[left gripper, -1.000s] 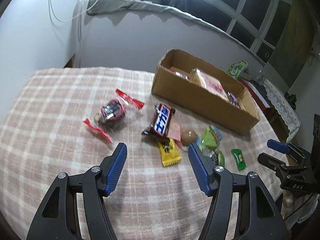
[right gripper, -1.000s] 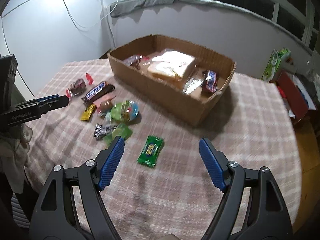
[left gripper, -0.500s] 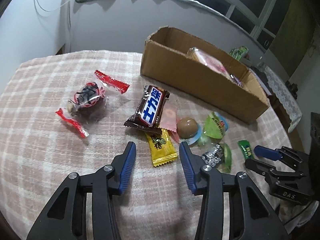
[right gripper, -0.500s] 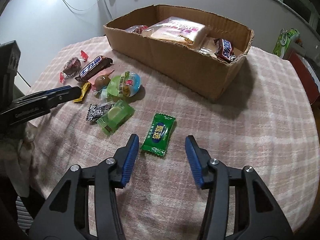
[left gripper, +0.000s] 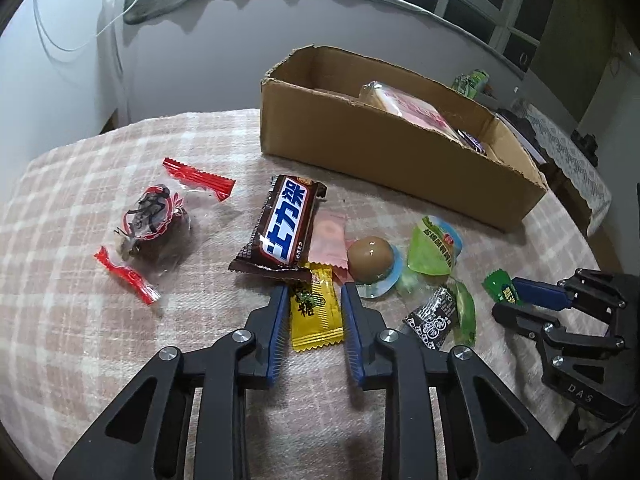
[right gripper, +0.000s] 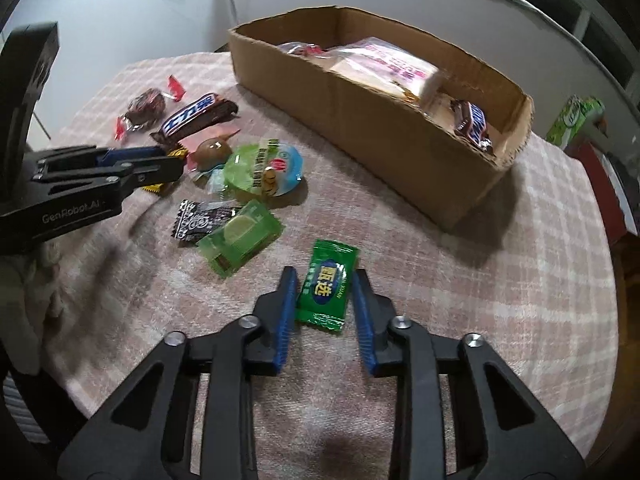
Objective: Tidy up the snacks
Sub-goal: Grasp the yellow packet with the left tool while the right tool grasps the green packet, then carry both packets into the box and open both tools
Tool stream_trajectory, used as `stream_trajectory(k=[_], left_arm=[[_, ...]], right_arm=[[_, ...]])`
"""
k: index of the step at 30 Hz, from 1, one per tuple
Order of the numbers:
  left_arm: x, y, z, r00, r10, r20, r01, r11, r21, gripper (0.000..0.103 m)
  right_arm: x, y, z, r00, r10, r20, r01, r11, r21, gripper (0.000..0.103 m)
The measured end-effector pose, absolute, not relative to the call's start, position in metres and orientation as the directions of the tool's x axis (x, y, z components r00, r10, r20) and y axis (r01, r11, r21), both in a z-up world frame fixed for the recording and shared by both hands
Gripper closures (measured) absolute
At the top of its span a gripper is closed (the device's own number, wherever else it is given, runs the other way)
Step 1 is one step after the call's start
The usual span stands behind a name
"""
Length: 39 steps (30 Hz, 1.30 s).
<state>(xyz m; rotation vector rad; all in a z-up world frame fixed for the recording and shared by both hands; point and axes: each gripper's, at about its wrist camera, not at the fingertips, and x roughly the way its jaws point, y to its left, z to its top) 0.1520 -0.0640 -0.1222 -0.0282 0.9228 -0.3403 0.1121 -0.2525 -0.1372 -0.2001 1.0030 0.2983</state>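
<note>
Left view: my left gripper point(left gripper: 314, 292) is spread around the yellow candy point(left gripper: 316, 312), fingers either side, not pinching yet. Its far end is tucked under the chocolate bar point(left gripper: 282, 226), so I'd close low and pull toward me. Box point(left gripper: 384, 148) is far right.

Right view: my right gripper point(right gripper: 324, 280) is spread around the green candy point(right gripper: 327, 286), small gaps both sides. Squeeze mid-wrapper, lift straight, box point(right gripper: 380, 120) far.

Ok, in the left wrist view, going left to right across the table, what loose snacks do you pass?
Red-ended candy → Snickers bar → braised egg → green jelly cup → small green candy at the right gripper. The yellow candy between the left gripper's fingers overlaps the bar's span, so it is left out.
</note>
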Motion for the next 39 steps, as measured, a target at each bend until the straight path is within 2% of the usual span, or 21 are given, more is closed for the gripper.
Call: stream_trajectory(k=[22, 39], left_arm=[[0.117, -0.05, -0.115, 0.581, -0.318, -0.749, 0.27, 0.944, -0.191, 0.08], [0.115, -0.046, -0.077, 0.648, -0.347, -0.678, 0.278, 0.936, -0.214, 0.08]], right_arm=[[0.098, -0.268, -0.131, 0.507, 0.184, -0.842, -0.328, 0.944, 0.009, 0.082], [0.09, -0.284, -0.083, 0.591, 0.226, -0.774, -0.321, 0.946, 0.031, 0.083]])
